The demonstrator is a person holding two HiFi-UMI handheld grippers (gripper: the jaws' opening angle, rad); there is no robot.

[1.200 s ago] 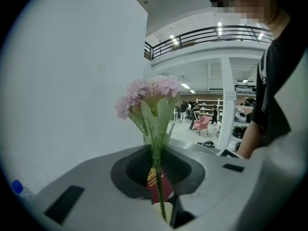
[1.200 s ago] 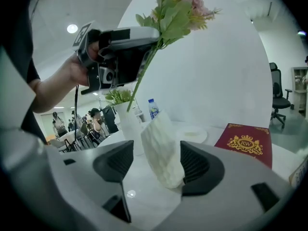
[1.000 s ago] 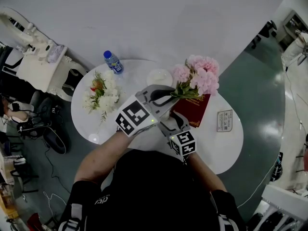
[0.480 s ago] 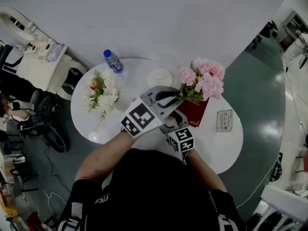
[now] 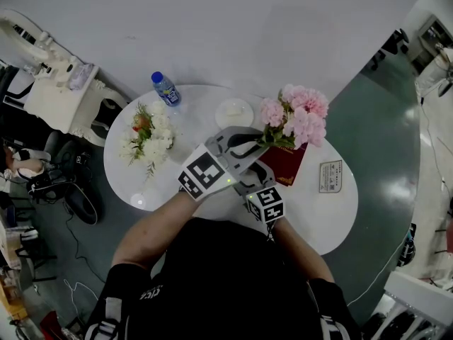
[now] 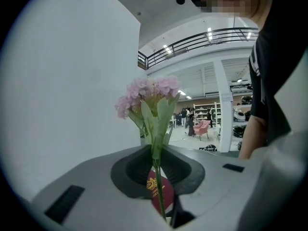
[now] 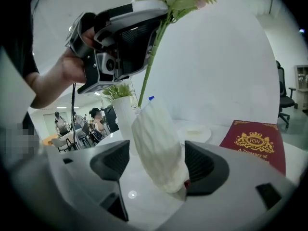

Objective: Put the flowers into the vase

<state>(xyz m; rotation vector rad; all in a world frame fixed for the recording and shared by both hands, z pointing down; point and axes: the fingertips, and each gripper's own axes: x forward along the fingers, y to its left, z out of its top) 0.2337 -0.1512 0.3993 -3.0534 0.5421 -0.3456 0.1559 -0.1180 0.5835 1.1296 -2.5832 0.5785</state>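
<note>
Two grippers crowd the middle of the head view. The left gripper [image 5: 255, 142] is on top, with the pink flowers [image 5: 294, 115] sticking out of its tip toward the upper right. The right gripper [image 5: 258, 181] is tucked just under it. The vase [image 7: 156, 143] they're meant for is hidden beneath the left gripper in this view. Around the round worktop [image 5: 322, 218] there's a white bouquet [image 5: 150, 137] at the left, a bottle [image 5: 165, 88], a small plate [image 5: 234, 112] and a red book [image 5: 283, 165].

Left gripper view: my first worry is the grip. The jaws are nearly together, pinching one thin green stem [image 6: 157, 177] with the whole bloom riding up top. I'd guess it could swivel or slide in the pads while it's being aimed. The stem runs straight up through the centre of the jaws, with the blooms above and the book peeking through below.

Right gripper view: this is where it could really go wrong. These jaws stand wide and have just been opening, and the ribbed white vase sits between them unclamped. There's a clear gap at the left pad, and the base is right up against the right pad as far as I can tell. It seems to lean toward the upper left. If the stem pokes the rim instead of the mouth it could tip the vase over, since nothing pins it. The stem end hangs just above the mouth, upper middle of the frame, not in yet.
</note>
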